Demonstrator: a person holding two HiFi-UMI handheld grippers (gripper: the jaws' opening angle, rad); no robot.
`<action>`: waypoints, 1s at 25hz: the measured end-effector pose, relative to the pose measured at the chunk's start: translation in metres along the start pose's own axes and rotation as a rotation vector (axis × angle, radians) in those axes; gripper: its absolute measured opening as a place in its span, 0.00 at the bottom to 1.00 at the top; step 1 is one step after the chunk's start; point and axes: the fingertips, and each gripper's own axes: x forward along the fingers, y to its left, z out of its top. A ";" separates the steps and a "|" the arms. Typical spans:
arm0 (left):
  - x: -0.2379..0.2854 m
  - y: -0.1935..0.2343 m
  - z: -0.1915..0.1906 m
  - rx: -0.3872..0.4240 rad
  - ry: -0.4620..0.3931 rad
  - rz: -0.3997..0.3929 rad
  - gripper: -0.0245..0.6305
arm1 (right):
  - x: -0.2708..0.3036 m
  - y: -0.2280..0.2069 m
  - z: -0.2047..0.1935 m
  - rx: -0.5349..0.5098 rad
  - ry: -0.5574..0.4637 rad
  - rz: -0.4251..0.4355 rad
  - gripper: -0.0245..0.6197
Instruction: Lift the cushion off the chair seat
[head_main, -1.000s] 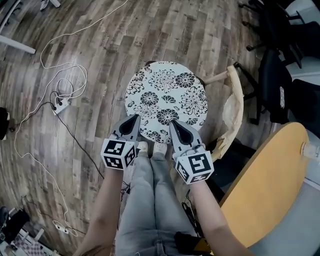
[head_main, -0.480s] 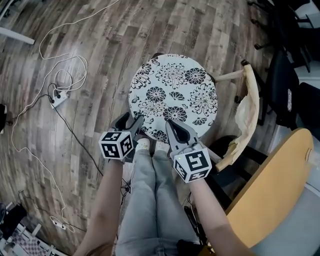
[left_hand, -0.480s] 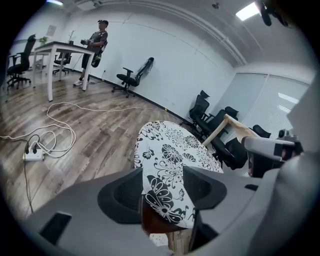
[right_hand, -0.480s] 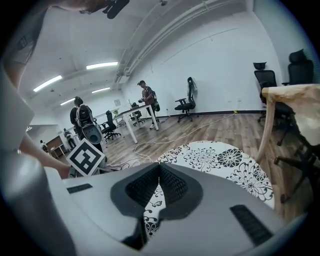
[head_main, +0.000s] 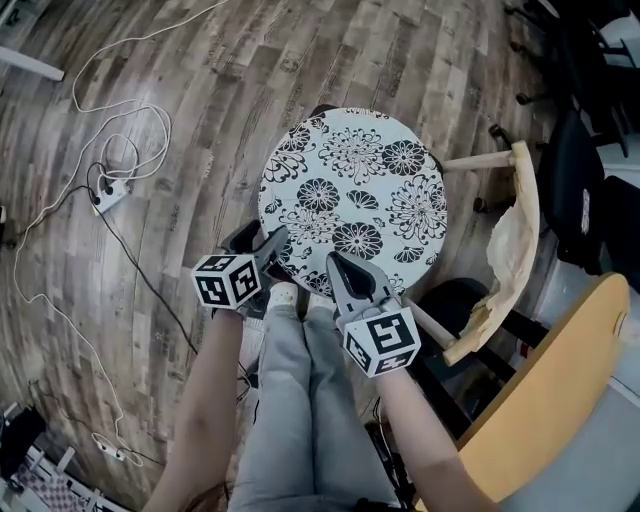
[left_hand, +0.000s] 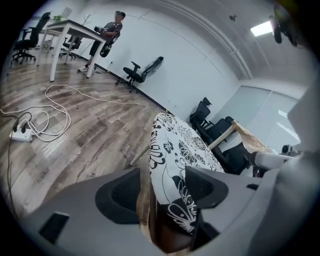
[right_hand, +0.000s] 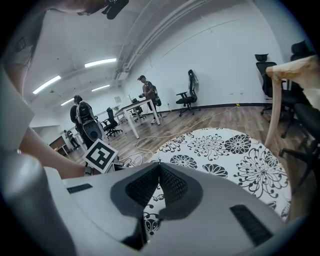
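As the jaws of your left gripper open around the round black-and-white floral cushion, your right gripper pinches its rim, jaws closed.

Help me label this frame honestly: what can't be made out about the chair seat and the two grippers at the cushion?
Chair seat: in the head view the cushion covers it; the left gripper view shows only a brown sliver.
Right gripper: jaws shut in its own view; they hide whether fabric is pinched.
Left gripper: jaws opening round the cushion's rim; pad contact unclear, its body blocks it.
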 end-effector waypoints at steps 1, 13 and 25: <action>0.003 0.001 0.000 -0.006 0.000 -0.009 0.47 | 0.001 -0.001 -0.002 0.005 0.002 -0.003 0.08; 0.005 -0.019 0.011 0.030 -0.009 -0.073 0.11 | -0.002 -0.015 -0.004 0.052 0.007 -0.030 0.08; -0.009 -0.048 0.029 0.035 -0.021 -0.102 0.06 | -0.024 -0.012 0.016 0.043 -0.012 -0.041 0.08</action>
